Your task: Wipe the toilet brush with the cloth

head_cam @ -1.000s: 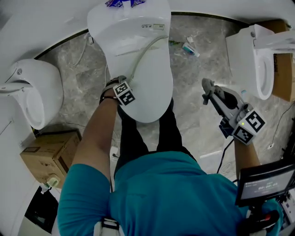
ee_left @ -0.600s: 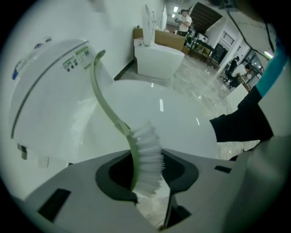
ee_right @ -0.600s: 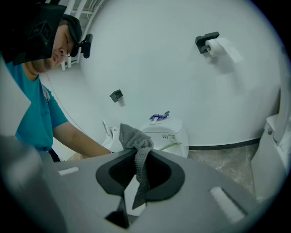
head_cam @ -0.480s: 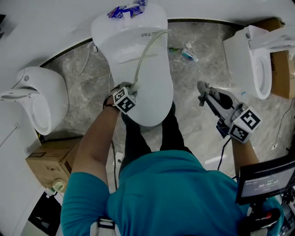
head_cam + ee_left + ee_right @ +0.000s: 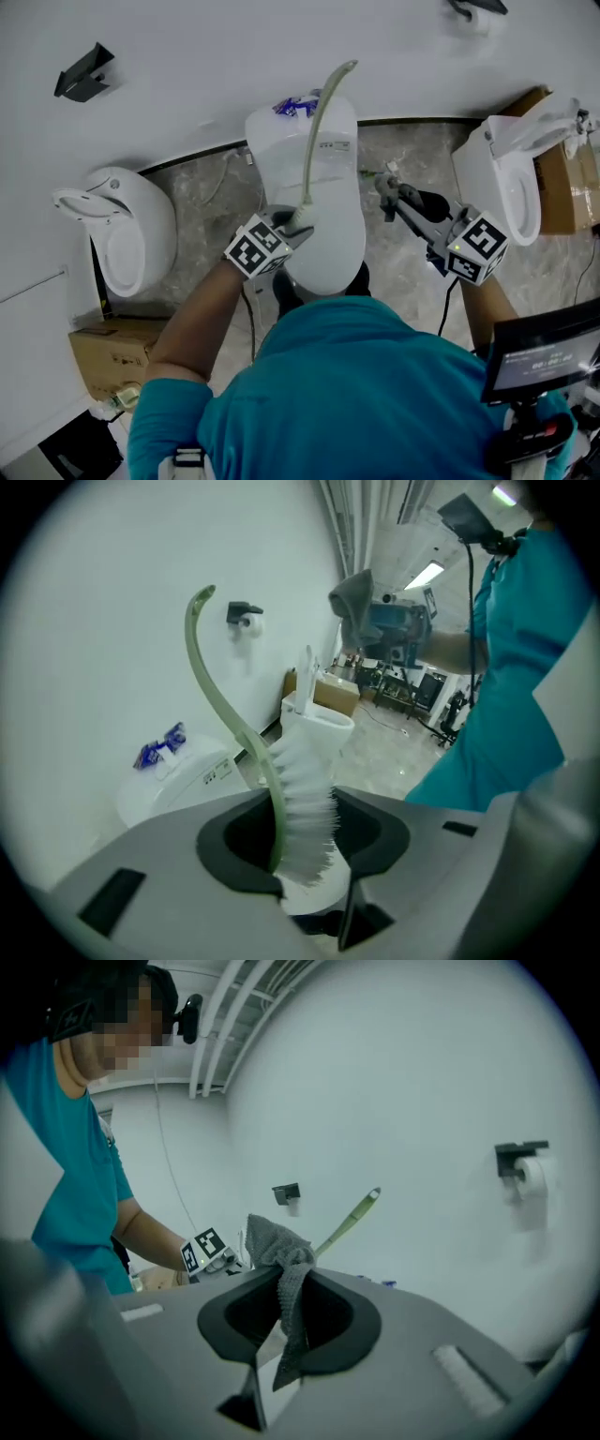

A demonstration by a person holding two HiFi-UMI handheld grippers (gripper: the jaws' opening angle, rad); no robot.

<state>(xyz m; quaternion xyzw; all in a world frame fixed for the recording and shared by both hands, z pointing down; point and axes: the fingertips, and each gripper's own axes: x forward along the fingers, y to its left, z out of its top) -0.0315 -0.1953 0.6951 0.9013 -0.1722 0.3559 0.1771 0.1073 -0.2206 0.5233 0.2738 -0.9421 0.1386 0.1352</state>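
Over the middle toilet [image 5: 330, 246], the left gripper [image 5: 298, 223] jaws, just closed, clamp the toilet brush [image 5: 312, 150] head, its handle rising toward the far wall; the right gripper [image 5: 389, 187] jaws pinch the cloth [image 5: 279, 1246].

Landmark: the middle toilet [image 5: 323, 234].
Over it: the toilet brush [image 5: 305, 789], clamped in the left tool [image 5: 298, 223], slants up across the tank toward the wall [image 5: 234, 56]; a blue packet [image 5: 298, 106] lies on the tank.
Left of it: a bare strip of floor [image 5: 211, 202], open as far as the left toilet [image 5: 127, 230].
Right of it: the right tool [image 5: 386, 186], pinching the cloth [image 5: 279, 1251], hangs over the gap; open air lies between it and the brush.
Farther right: the right toilet [image 5: 506, 178].
Behind it: wall, no passage.
Near side: the person's torso [image 5: 347, 394], and a cardboard box [image 5: 105, 354] at the left.
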